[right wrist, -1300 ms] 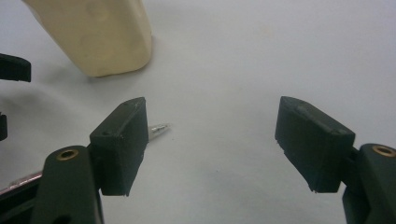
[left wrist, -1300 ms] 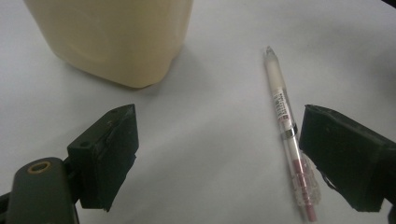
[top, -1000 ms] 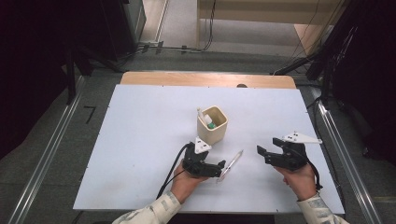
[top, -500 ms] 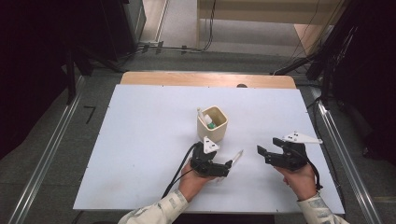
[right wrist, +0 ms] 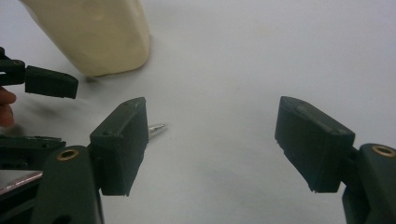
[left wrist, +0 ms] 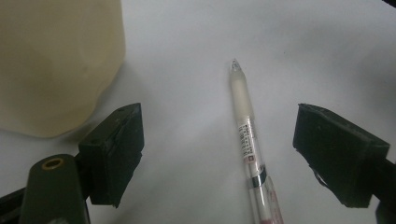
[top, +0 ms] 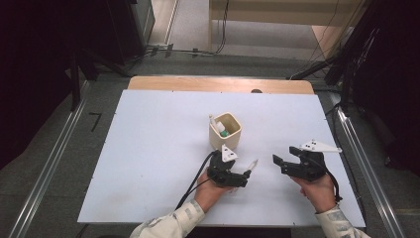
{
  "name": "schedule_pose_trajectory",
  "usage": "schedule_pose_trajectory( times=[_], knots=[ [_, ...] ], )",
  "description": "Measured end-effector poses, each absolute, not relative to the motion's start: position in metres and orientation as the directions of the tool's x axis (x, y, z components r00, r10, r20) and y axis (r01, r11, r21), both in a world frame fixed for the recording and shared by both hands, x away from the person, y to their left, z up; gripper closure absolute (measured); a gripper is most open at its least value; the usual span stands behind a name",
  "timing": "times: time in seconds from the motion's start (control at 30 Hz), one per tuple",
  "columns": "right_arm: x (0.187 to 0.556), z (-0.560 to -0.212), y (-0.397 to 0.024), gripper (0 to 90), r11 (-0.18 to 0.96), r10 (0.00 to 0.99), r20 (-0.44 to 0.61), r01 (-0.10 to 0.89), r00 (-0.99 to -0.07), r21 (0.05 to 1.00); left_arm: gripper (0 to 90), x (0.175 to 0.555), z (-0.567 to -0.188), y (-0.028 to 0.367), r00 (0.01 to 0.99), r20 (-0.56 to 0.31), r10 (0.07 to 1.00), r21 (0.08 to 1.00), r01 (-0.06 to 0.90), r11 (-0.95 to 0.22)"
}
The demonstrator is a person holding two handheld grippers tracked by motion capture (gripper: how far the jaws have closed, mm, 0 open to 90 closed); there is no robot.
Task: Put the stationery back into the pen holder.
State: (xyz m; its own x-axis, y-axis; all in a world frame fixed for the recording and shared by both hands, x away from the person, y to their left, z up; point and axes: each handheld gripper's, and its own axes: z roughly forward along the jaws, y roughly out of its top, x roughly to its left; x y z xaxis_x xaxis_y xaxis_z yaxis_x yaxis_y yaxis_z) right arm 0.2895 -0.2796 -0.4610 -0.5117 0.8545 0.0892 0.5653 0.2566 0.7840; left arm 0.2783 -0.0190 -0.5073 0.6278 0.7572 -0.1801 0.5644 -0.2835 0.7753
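A clear white pen (left wrist: pixel 245 135) lies flat on the white table, tip pointing away, between the jaws of my open left gripper (left wrist: pixel 219 154); neither jaw touches it. From above, the pen (top: pixel 252 164) sits just in front of the left gripper (top: pixel 245 174), below a cream square cup (top: pixel 225 130) that holds a white item and a green one. My right gripper (top: pixel 280 165) hovers open to the right of the pen, holding nothing. Along the right gripper (right wrist: pixel 210 144), the pen's tip (right wrist: pixel 158 128) pokes out beside one jaw.
The cream cup (left wrist: pixel 56 60) stands close on the left of the left gripper's jaws, and the same cup (right wrist: pixel 93 32) appears at the right gripper view's upper left. The white table (top: pixel 148 148) has a wooden strip along its far edge. Metal rails run along both sides.
The left gripper has slid to the right, toward the pen, so the pen now lies between its open jaws. The right gripper has stayed put.
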Motion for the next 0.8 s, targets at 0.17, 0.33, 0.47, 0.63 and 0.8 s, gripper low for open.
schedule_pose_trajectory(
  times=[0.17, 0.33, 0.47, 0.63, 0.8],
  knots=[
    [0.29, -0.461, -0.28, 24.2, 0.257, 0.854, 0.089, 0.565, -0.512, 0.784, 19.4, 0.281, -0.509, -0.023, 0.629, -0.178, 0.757, 0.772, 0.566, -0.289],
    [0.29, -0.461, -0.28, 24.3, 0.257, 0.855, 0.09, 0.567, -0.511, 0.783, 23.6, 0.282, -0.51, -0.026, 0.639, -0.18, 0.748, 0.771, 0.564, -0.297],
    [0.29, -0.461, -0.279, 24.2, 0.257, 0.854, 0.091, 0.568, -0.512, 0.782, 25.6, 0.283, -0.511, -0.03, 0.641, -0.175, 0.747, 0.773, 0.559, -0.299],
    [0.29, -0.462, -0.279, 24.3, 0.26, 0.854, 0.089, 0.569, -0.513, 0.78, 29.2, 0.285, -0.511, -0.035, 0.652, -0.166, 0.74, 0.779, 0.547, -0.308],
    [0.29, -0.462, -0.28, 24.4, 0.259, 0.854, 0.091, 0.57, -0.512, 0.78, 33.0, 0.286, -0.513, -0.038, 0.653, -0.169, 0.739, 0.779, 0.548, -0.306]
  ],
)
